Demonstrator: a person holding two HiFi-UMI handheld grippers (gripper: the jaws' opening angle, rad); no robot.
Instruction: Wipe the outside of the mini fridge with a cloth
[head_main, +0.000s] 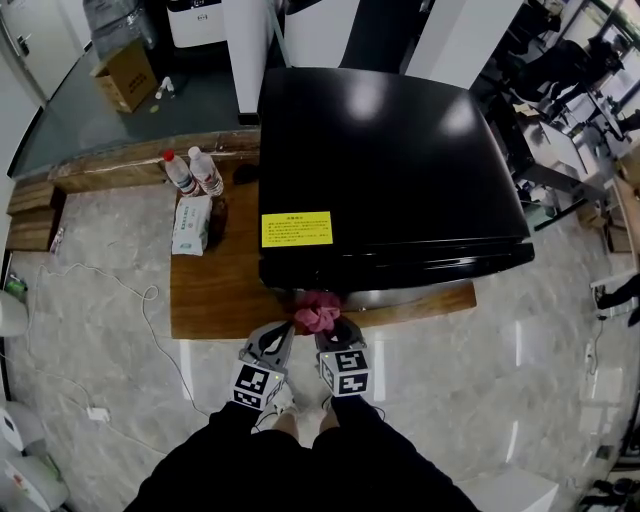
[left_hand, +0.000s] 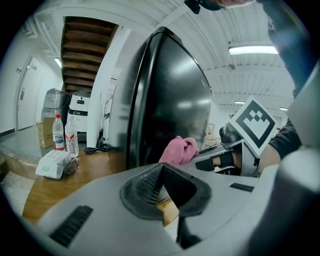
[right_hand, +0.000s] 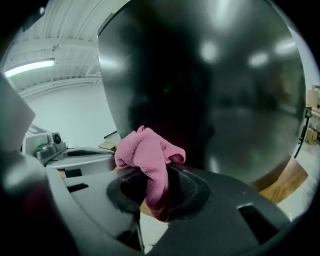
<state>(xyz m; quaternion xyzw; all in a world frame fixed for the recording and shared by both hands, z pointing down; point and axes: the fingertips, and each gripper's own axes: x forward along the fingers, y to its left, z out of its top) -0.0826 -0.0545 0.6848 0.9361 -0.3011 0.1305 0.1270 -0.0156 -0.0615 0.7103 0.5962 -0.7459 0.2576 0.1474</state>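
The black glossy mini fridge (head_main: 390, 170) stands on a low wooden platform (head_main: 215, 290), with a yellow label (head_main: 296, 228) on its top. A pink cloth (head_main: 317, 313) is bunched against the fridge's front face (right_hand: 210, 90). My right gripper (head_main: 335, 335) is shut on the cloth (right_hand: 150, 160), which sticks up from between its jaws close to the dark door. My left gripper (head_main: 275, 340) sits just left of it, jaws closed together with nothing in them (left_hand: 162, 187). The left gripper view shows the pink cloth (left_hand: 179, 150) and the fridge's front (left_hand: 170, 100).
Two water bottles (head_main: 194, 172) and a white tissue pack (head_main: 191, 224) sit on the platform left of the fridge. A white cable (head_main: 110, 290) runs over the marble floor. A cardboard box (head_main: 125, 75) and a water dispenser (left_hand: 80, 117) stand behind.
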